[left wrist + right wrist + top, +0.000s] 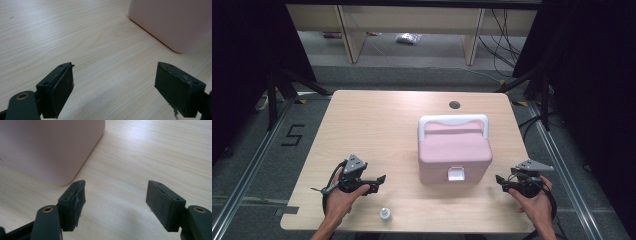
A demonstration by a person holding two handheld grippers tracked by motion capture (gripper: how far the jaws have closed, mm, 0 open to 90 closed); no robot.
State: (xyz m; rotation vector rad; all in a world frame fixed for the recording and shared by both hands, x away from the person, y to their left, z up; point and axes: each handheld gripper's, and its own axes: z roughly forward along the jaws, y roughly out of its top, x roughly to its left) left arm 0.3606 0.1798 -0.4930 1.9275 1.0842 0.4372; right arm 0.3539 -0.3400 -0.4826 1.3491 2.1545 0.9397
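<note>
A pink box (454,150) with a white handle (453,122) and a white front latch (456,174) sits closed on the light wooden table (372,125), right of its middle. The left gripper (381,181) hovers well to the left of the box near the table's front, its jaws spread wide apart with nothing between them. The right gripper (501,182) sits just off the box's front right corner, jaws likewise parted and empty. A small clear bottle (385,215) stands in front of the box, to its left, near the table's edge.
</note>
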